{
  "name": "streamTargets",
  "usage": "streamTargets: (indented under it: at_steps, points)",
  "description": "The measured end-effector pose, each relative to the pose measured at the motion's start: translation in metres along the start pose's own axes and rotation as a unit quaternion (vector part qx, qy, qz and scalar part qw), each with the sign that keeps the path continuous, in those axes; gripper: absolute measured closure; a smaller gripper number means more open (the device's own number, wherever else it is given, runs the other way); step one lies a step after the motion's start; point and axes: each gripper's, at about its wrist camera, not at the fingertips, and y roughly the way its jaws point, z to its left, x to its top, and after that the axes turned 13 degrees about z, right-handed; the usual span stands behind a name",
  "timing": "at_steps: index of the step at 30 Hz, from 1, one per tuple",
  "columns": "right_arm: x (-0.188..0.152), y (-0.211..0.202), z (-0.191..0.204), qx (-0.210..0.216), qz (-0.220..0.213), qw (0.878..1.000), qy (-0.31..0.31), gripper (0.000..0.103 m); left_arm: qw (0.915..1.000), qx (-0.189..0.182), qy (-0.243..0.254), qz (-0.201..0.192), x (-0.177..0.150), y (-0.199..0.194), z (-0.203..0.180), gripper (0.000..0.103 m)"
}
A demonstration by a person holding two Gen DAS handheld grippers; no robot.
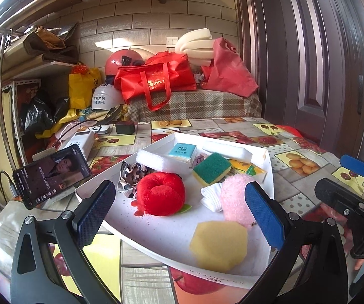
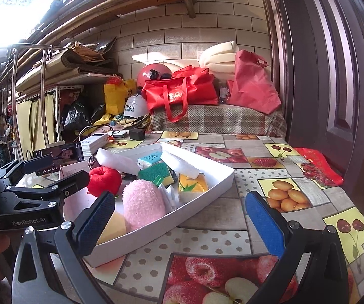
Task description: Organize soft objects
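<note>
A white tray [image 1: 161,233] on the fruit-print table holds soft objects: a red plush apple [image 1: 160,193], a yellow sponge [image 1: 218,245], a pink fluffy piece [image 1: 235,196], a green-and-yellow scourer [image 1: 211,168], a folded white cloth [image 1: 211,196], white foam [image 1: 154,162], a leopard-print cloth [image 1: 131,174] and a tissue pack [image 1: 183,152]. My left gripper [image 1: 180,217] is open and empty above the tray's near part. My right gripper [image 2: 182,224] is open and empty beside the tray's [image 2: 207,190] right rim. The pink piece [image 2: 142,204] and apple [image 2: 104,179] show there too.
A phone [image 1: 51,174] on a stand, a power bank [image 1: 80,143] and a black charger [image 1: 125,128] sit left of the tray. A red packet [image 2: 318,167] lies at the table's right edge. Bags and helmets crowd the bench behind; a door stands at right.
</note>
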Motion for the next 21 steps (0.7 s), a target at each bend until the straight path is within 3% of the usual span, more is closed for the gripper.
streamTargets:
  at_steps: [5, 8, 13, 15, 18, 21]
  points:
    - [-0.007, -0.031, -0.024, -0.002, -0.048, 0.997, 0.057, 0.0, 0.9998, -0.015, -0.013, -0.004, -0.008, -0.016, -0.003, 0.0]
    - [-0.015, -0.043, -0.036, -0.013, -0.047, 0.996, 0.08, 0.0, 0.9997, 0.013, -0.013, -0.017, -0.009, -0.026, -0.007, 0.0]
    - [-0.031, -0.076, -0.05, -0.104, -0.101, 0.981, 0.13, 0.0, 0.9973, 0.073, 0.006, -0.014, -0.012, -0.036, -0.023, 0.0]
    - [-0.033, -0.075, -0.053, -0.129, -0.088, 0.978, 0.141, 0.0, 0.9974, 0.071, -0.001, -0.01, -0.015, -0.039, -0.026, 0.0]
    - [-0.032, -0.068, -0.061, -0.115, -0.055, 0.981, 0.148, 0.0, 0.9984, 0.049, -0.021, 0.019, -0.018, -0.036, -0.026, 0.0]
    - [-0.032, -0.068, -0.062, -0.111, -0.054, 0.981, 0.148, 0.0, 0.9949, 0.085, -0.03, 0.046, -0.019, -0.03, -0.03, 0.0]
